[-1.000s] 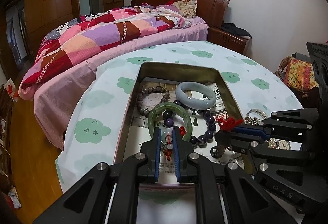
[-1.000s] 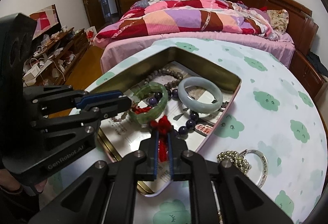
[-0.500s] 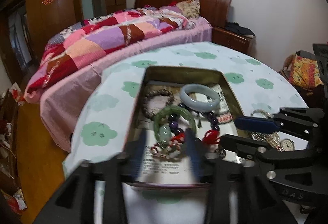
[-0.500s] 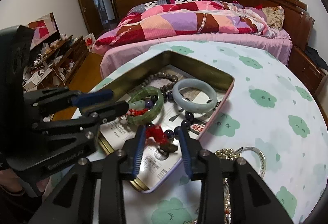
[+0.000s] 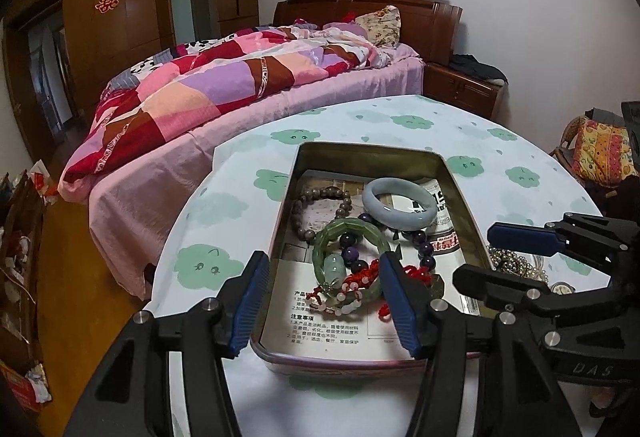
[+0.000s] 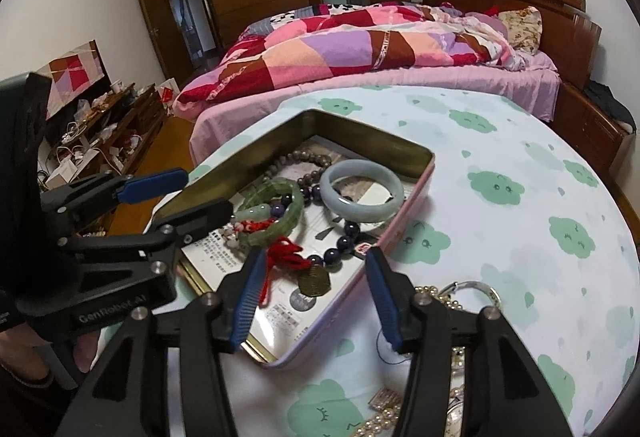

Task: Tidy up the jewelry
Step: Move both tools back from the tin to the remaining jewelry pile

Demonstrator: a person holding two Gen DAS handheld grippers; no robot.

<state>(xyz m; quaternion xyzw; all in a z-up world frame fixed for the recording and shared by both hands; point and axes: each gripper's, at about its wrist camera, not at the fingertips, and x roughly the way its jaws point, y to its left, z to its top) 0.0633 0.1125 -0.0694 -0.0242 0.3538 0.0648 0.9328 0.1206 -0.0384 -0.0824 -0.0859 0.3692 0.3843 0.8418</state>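
An open metal tin (image 5: pixel 368 149) holds a pale jade bangle (image 5: pixel 400 203), a green bangle (image 5: pixel 348 237), a brown bead bracelet (image 5: pixel 320 205) and a purple bead string (image 5: pixel 424 249). A jade pendant on a red cord (image 5: pixel 334 267) lies on the green bangle. My left gripper (image 5: pixel 325 269) stands open over the pendant, pads apart from it. In the right wrist view a red cord with a brass charm (image 6: pixel 314 279) lies in the tin (image 6: pixel 360 133). My right gripper (image 6: pixel 315 259) hangs over it, jaws opening, touching nothing. The left gripper (image 6: pixel 204 191) shows at the left there.
The tin sits on a round table with a cloud-print cloth (image 6: pixel 520 217). Right of the tin lie a silver bead chain (image 6: pixel 432 295), a silver ring (image 6: pixel 476 289) and a small watch (image 5: pixel 562 289). A bed stands just beyond the table.
Both grippers were shut on red-cord pieces a second ago. Both have opened, and the jade pendant and the brass charm now lie loose in the tin.
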